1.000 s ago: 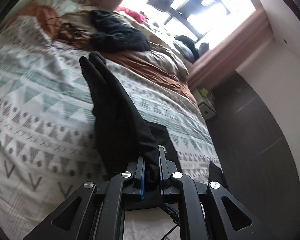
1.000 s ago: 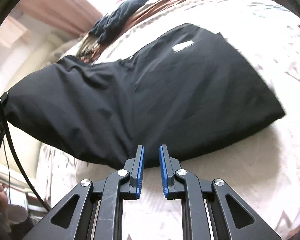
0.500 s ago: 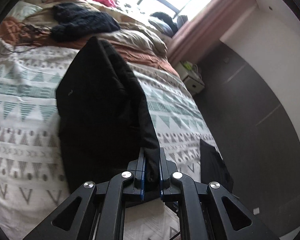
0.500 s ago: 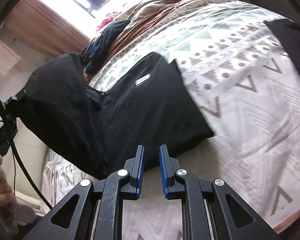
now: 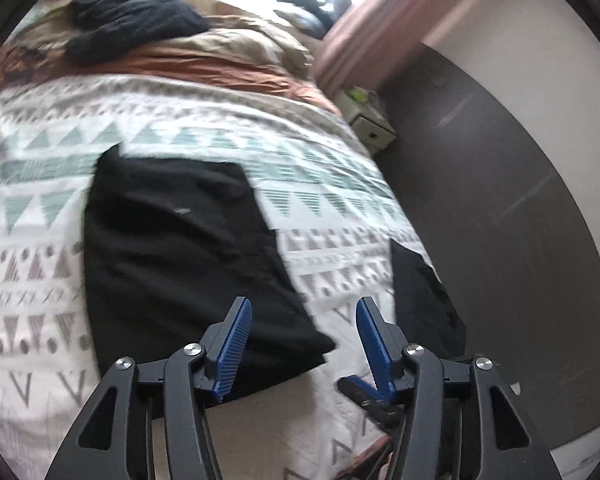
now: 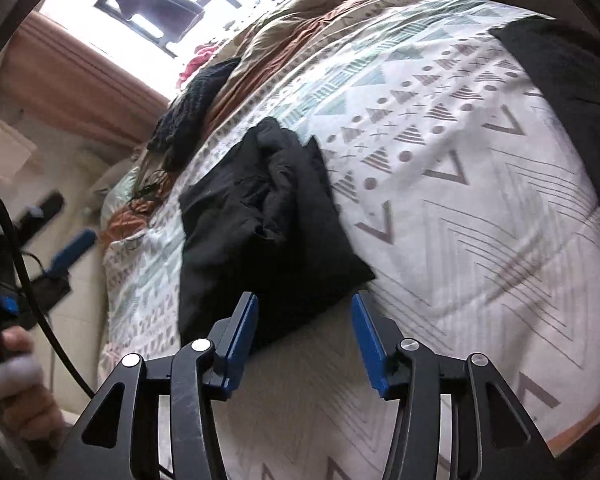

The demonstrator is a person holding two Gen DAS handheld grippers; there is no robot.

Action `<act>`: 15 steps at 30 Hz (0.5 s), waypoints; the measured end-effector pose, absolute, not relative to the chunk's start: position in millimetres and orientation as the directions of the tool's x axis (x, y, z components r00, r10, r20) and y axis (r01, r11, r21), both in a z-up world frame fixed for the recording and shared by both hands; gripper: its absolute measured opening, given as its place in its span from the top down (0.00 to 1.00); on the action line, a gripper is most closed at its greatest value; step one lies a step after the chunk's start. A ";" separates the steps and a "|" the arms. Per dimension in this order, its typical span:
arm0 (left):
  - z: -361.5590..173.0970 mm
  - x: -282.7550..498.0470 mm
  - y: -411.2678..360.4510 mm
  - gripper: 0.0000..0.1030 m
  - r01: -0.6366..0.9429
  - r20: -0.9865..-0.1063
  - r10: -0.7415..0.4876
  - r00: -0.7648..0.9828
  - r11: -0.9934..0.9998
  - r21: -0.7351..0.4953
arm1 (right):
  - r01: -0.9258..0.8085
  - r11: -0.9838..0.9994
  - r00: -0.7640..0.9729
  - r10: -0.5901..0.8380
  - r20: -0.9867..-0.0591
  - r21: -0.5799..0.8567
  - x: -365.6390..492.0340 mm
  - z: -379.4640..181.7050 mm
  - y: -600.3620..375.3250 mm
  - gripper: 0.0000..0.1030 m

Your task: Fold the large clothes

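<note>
The black garment (image 5: 180, 256) lies folded on the bed (image 5: 32, 288), a dark oblong whose long axis runs from the near edge of the mattress away toward the heap of bedding at the far end. There's a small pale tag (image 5: 182, 211) on its upper face, too blurred to read, and no other writing shows. From the right wrist view the same garment (image 6: 260, 216) looks lumpier, with a bunched fold (image 6: 284, 152) riding along its far side and its near corner just ahead of the tool. Left tool (image 5: 302, 322) hangs over the near end, jaws wide apart, nothing between them, the garment's corner just beneath the left finger (image 5: 236, 332). Right tool (image 6: 304, 320) is likewise spread wide and holding nothing. A second dark cloth (image 5: 424, 304) lies at the bed's right edge, apart from the folded piece. Beyond, a knitted dark item (image 5: 132, 20) sits on tan and rust-coloured bedding (image 5: 228, 60). A pink curtain (image 5: 380, 20) hangs by the bright window, a small white drawer unit (image 5: 370, 128) stands beside the bed on a dark floor (image 5: 500, 200). The triangle-patterned cover (image 6: 440, 160) spreads under it all.
</note>
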State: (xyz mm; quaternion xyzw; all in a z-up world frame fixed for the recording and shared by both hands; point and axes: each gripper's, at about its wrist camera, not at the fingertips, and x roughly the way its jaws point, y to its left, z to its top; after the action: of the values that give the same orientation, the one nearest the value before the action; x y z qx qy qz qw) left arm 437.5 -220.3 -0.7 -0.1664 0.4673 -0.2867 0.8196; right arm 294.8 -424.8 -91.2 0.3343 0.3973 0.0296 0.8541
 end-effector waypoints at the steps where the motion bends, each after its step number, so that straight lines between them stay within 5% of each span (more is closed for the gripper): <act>1: -4.6 439.8 -209.6 0.46 0.285 -0.680 -0.610 0.406 0.792 -0.540 | 0.205 0.774 0.684 0.324 -0.653 0.599 298.3 -90.2 -422.4 0.41; 9: -35.5 436.4 -130.9 0.46 0.102 -0.738 -0.500 0.454 0.851 -0.514 | 0.189 0.771 0.694 0.333 -0.638 0.608 333.5 -87.9 -409.3 0.36; 11: -41.9 435.4 -118.3 0.45 0.071 -0.749 -0.485 0.452 0.857 -0.511 | 0.206 0.775 0.694 0.315 -0.647 0.598 341.2 -89.5 -409.6 0.47; 12: -47.9 434.4 -110.8 0.45 0.050 -0.758 -0.474 0.449 0.860 -0.508 | 0.208 0.780 0.694 0.308 -0.651 0.591 345.2 -90.2 -410.1 0.72; 13: -49.5 433.7 -108.4 0.45 0.038 -0.762 -0.469 0.447 0.861 -0.507 | 0.201 0.779 0.689 0.319 -0.651 0.594 348.4 -91.6 -410.3 0.83; 15: -58.2 433.2 -103.8 0.45 0.012 -0.773 -0.460 0.437 0.862 -0.507 | 0.196 0.762 0.696 0.335 -0.635 0.617 349.2 -93.8 -414.0 0.91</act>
State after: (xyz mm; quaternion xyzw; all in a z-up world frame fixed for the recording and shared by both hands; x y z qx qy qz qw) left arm 433.2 -103.8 -58.2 -0.2195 0.5105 -0.1440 0.8188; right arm 349.2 -414.0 -93.8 0.3423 0.3876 0.0405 0.8550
